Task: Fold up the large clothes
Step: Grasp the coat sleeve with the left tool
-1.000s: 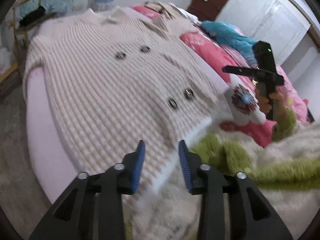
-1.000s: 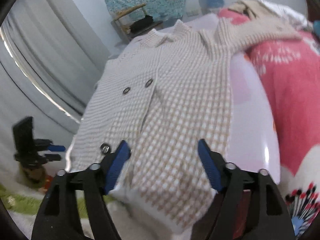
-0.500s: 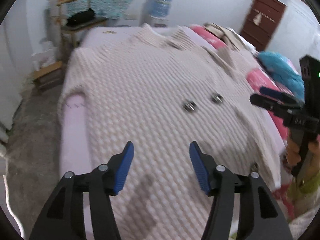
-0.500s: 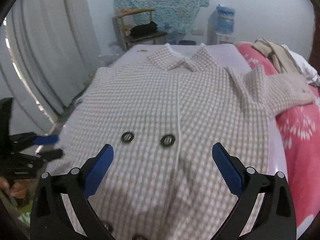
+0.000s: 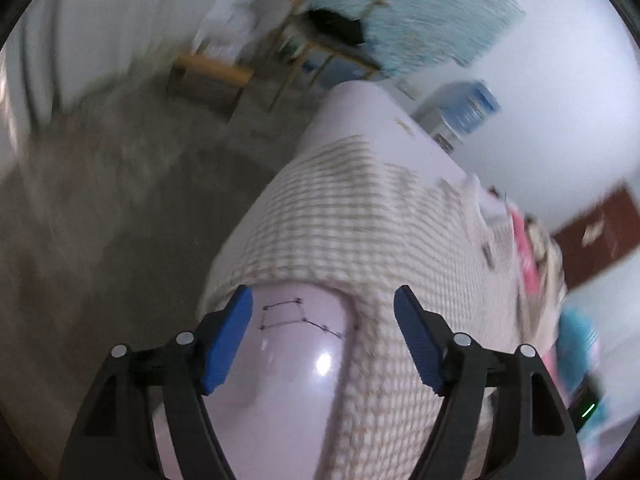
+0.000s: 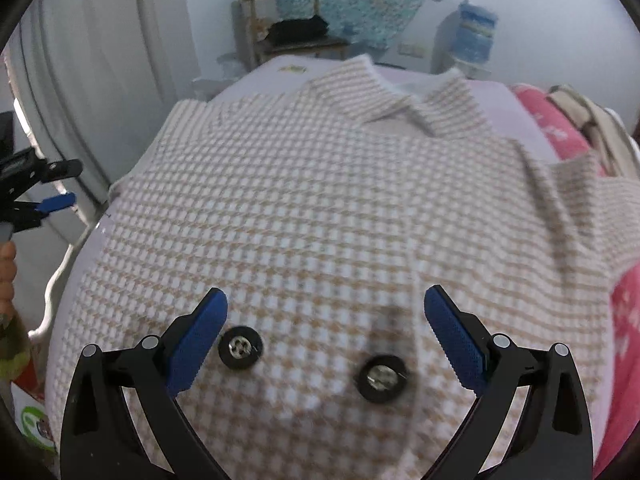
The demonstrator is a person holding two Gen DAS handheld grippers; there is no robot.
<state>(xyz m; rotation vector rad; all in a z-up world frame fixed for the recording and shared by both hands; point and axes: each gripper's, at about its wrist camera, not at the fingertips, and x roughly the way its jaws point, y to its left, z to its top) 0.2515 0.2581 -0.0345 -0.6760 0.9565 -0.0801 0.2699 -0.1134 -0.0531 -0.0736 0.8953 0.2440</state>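
the checked coat (image 6: pixel 320 208) lies spread flat on the pale bed (image 5: pixel 292 364), collar at the far end and two dark buttons (image 6: pixel 240 347) showing near its middle. the right claw (image 6: pixel 326 334) hangs above those buttons, spread wide with nothing gripped. the left claw (image 5: pixel 323 336) is opening, empty, over the coat's edge at the bed's side.

Beige-and-white houndstooth coat (image 6: pixel 320 208), black buttons (image 6: pixel 240 347), lilac bed (image 5: pixel 296 364), pink floral quilt (image 6: pixel 628 344), blue-padded black tongs (image 6: pixel 326 300)
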